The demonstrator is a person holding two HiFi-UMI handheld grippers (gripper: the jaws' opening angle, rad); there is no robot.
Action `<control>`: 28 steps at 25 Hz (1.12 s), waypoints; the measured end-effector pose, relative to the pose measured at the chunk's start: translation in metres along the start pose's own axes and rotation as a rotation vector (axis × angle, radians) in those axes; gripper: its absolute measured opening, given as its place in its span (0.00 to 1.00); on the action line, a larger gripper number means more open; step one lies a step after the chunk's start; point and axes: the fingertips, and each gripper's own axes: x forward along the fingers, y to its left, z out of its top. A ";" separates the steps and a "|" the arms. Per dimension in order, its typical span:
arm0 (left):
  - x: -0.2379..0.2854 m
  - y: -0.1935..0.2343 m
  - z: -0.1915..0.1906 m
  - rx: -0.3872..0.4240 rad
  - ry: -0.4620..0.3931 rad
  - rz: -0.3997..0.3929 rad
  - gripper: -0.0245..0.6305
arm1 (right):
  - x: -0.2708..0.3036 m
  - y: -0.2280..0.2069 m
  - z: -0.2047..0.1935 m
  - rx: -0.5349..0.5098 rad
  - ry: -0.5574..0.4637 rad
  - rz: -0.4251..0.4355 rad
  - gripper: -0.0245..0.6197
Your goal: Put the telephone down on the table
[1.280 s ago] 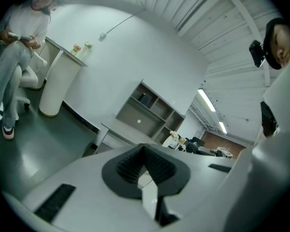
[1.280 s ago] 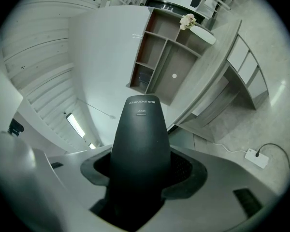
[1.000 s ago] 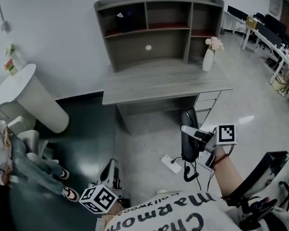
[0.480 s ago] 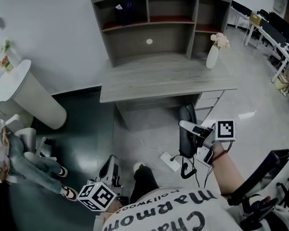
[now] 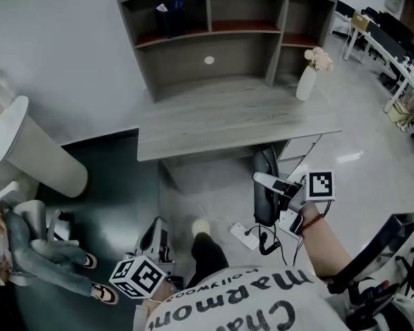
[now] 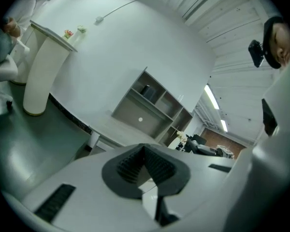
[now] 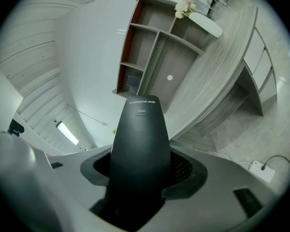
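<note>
Now our right gripper (image 5: 277, 200) pinches the black telephone (image 5: 265, 197) in the air, short of the counter (image 5: 221, 126), so we judge the carry is under way. Next we lift it over the front edge onto bare wood, clear of the vase (image 5: 306, 83). The dangling cord (image 5: 265, 243) might snag, it seems. Our left gripper (image 5: 159, 238) hangs low, pressed together, empty.

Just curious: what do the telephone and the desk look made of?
Telephone: probably plastic, matte black, a smooth moulded shell with small printed lettering. Desk: grey wood or wood-look laminate, judging by grain streaks along its top; cannot tell which.
</note>
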 end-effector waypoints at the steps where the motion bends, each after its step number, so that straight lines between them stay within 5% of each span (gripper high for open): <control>1: 0.008 0.003 0.005 0.003 0.004 -0.008 0.05 | 0.006 -0.002 0.005 -0.003 -0.006 -0.006 0.47; 17: 0.132 0.060 0.127 0.039 0.025 -0.097 0.05 | 0.118 0.001 0.090 0.036 -0.083 -0.080 0.47; 28: 0.206 0.096 0.171 0.069 0.078 -0.132 0.05 | 0.174 -0.014 0.126 0.064 -0.149 -0.111 0.47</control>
